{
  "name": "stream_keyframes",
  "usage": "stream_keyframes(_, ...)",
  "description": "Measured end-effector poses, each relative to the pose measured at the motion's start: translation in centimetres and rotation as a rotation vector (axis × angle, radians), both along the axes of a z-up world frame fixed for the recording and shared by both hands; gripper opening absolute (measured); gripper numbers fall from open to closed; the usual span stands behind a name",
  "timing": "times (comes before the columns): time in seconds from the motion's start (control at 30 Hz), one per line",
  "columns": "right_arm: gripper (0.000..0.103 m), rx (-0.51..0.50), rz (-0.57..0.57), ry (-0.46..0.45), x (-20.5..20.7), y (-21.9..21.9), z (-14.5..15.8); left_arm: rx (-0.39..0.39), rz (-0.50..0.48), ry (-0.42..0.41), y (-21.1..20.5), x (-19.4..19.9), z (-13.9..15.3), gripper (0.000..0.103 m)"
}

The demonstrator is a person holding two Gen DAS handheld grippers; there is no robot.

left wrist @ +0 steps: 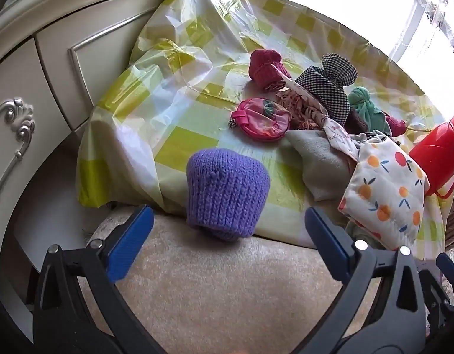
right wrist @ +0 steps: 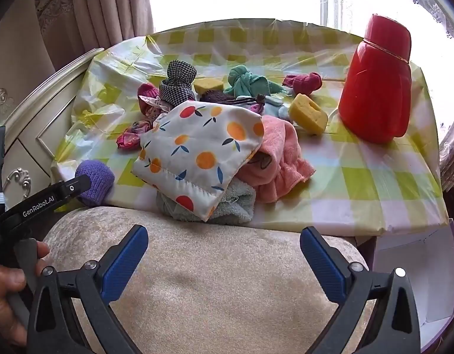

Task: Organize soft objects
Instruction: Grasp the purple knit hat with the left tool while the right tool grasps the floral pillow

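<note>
Left gripper (left wrist: 227, 253) wide open, empty, low in frame, aimed at purple knit (left wrist: 227, 190) on near table edge. Right gripper (right wrist: 224, 261) likewise spread, holding nothing, over beige cushion (right wrist: 212, 280). Barely begun, by the look: fruit-print pouch (right wrist: 197, 150), pink towel (right wrist: 280, 159), sponges (right wrist: 308, 113) and socks heaped mid-frame, unsorted. Checked plastic cloth (right wrist: 359, 183) on table; red jug (right wrist: 377, 82) upper right; cream cabinet (left wrist: 35, 88) upper left; bright window behind.

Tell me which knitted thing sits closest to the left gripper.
The purple knitted hat, at the near edge of the table right ahead of the open left gripper. The dark pink knitted one lies farther back, beside the checked cloth.
</note>
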State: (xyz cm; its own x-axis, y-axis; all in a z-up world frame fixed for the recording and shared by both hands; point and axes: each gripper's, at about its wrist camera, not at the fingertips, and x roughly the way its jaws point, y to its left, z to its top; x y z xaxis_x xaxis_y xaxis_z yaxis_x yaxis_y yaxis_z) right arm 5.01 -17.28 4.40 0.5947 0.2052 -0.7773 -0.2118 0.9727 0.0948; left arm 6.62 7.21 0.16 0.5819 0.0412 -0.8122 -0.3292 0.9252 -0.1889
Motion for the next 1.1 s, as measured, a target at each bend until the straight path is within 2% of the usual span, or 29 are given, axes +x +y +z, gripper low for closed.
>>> stream_keyframes(0.1, 0.103, -0.049, 0.024, -0.049, 1.2, 1.1, 0.5, 0.003, -0.004, 0.027, 0.1, 1.1, -0.7, 0.101)
stream_keyframes(0.17, 0.103, -0.104, 0.074, -0.069, 2.3, 2.9, 0.7, 0.007, -0.012, 0.043, -0.1, 1.7, -1.1, 0.094)
stream_keyframes(0.2, 0.103, -0.132, 0.094, -0.084, 2.8, 3.4, 0.7, 0.008, -0.014, 0.052, -0.1, 2.0, -1.3, 0.088)
stream_keyframes(0.23, 0.103, -0.172, 0.128, -0.138, 2.2, 4.0, 1.2, 0.0, -0.02, 0.062, -0.1, 2.2, -1.6, 0.083)
stream_keyframes(0.33, 0.103, -0.28, 0.237, -0.188, 2.8, 5.7, 0.8, -0.015, -0.026, 0.086, 0.0, 2.7, -2.3, 0.073)
stream_keyframes(0.4, 0.103, -0.377, 0.317, -0.198, 3.4, 6.8, 0.3, -0.025, -0.027, 0.085, 0.1, 2.8, -2.5, 0.067)
stream_keyframes(0.47, 0.103, -0.413, 0.377, -0.209, 4.1, 7.3, 0.1, -0.022, -0.029, 0.078, 0.1, 2.7, -2.5, 0.065)
stream_keyframes(0.63, 0.103, -0.42, 0.477, -0.225, 5.8, 8.1, 0.0, -0.005, -0.036, 0.07, -0.2, 2.7, -2.5, 0.063)
stream_keyframes(0.77, 0.103, -0.439, 0.538, -0.157, 7.7, 8.4, -0.8, -0.009, -0.039, 0.065, -0.2, 2.3, -2.5, 0.063)
stream_keyframes(0.87, 0.103, -0.407, 0.572, -0.09, 8.8, 8.2, -1.7, -0.012, -0.041, 0.063, -0.1, 2.4, -2.5, 0.063)
stream_keyframes(0.97, 0.103, -0.385, 0.602, -0.077, 8.5, 8.2, -2.0, -0.012, -0.043, 0.06, 0.0, 2.4, -2.5, 0.062)
stream_keyframes(1.0, 0.102, -0.382, 0.602, -0.077, 8.2, 8.1, -2.1, -0.012, -0.042, 0.059, 0.1, 2.4, -2.4, 0.062)
stream_keyframes(1.1, 0.087, -0.351, 0.576, -0.091, 7.8, 7.4, -1.8, -0.011, -0.039, 0.056, 0.1, 2.3, -2.4, 0.062)
